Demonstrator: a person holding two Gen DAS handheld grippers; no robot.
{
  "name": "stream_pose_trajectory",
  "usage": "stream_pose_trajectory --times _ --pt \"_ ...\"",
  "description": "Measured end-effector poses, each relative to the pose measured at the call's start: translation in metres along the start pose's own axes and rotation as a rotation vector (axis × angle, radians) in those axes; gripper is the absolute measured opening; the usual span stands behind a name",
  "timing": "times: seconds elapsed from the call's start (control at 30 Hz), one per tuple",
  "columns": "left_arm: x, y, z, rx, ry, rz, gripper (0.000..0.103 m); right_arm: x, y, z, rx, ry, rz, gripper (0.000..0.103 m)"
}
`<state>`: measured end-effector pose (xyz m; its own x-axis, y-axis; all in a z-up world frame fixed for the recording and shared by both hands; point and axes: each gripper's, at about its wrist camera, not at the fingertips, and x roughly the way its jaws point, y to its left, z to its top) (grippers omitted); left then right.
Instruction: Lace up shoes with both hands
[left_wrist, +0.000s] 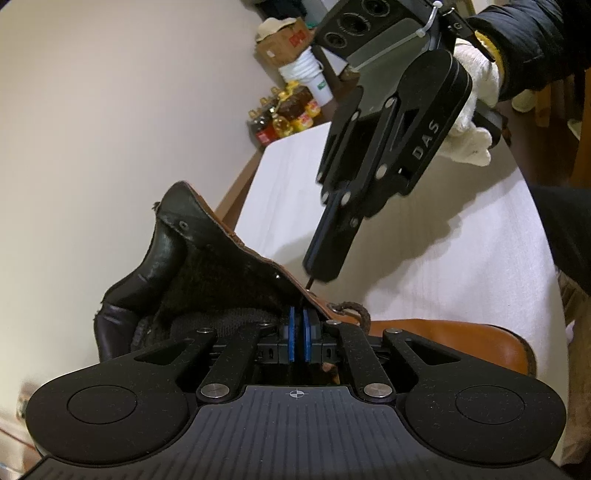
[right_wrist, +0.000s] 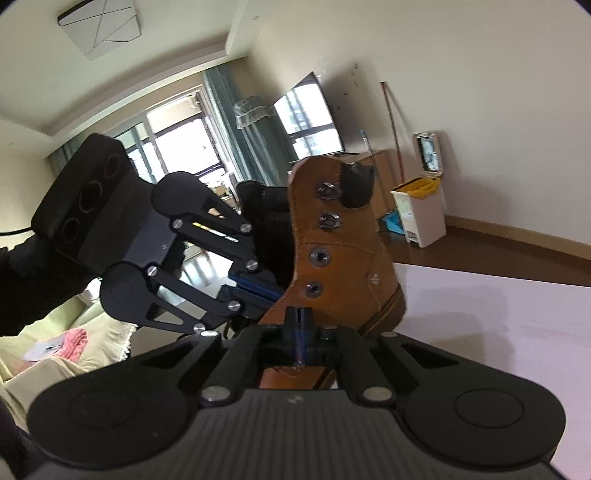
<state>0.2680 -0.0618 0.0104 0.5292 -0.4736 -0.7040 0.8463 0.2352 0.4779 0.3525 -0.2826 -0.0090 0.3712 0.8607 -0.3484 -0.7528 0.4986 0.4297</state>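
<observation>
Where boot (right_wrist: 332, 251) stands shaft-up on bench (right_wrist: 498, 314): right claw (left_wrist: 320, 271) shut on lace tip above eyelet flap, nearer; left claw (left_wrist: 297, 334) near-shut inside, hold unclear.

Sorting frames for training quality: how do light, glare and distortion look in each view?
Left wrist view: dim, the boot lining nearly black, strong fisheye bend along the table edge. Right wrist view: brighter, the windows and television blown out, corners vignetted, the near boot sharp.
</observation>
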Motion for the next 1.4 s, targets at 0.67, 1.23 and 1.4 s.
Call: stream_pose_trajectory --times 0.67,1.23,1.4 --pt "-0.099 -0.030 -0.080 -0.332 0.038 0.236 0.025 -0.150 -0.017 -0.039 0.043 0.076 -0.644 0.002" --pt "-0.080 -0.030 -0.096 -0.444 0.015 0.316 0.026 -0.148 -0.013 -0.079 -0.074 0.329 -0.960 0.013" --pt "-0.071 -0.025 -0.095 -0.445 -0.010 0.296 0.026 -0.119 0.016 -0.059 -0.155 0.269 -0.858 0.017"
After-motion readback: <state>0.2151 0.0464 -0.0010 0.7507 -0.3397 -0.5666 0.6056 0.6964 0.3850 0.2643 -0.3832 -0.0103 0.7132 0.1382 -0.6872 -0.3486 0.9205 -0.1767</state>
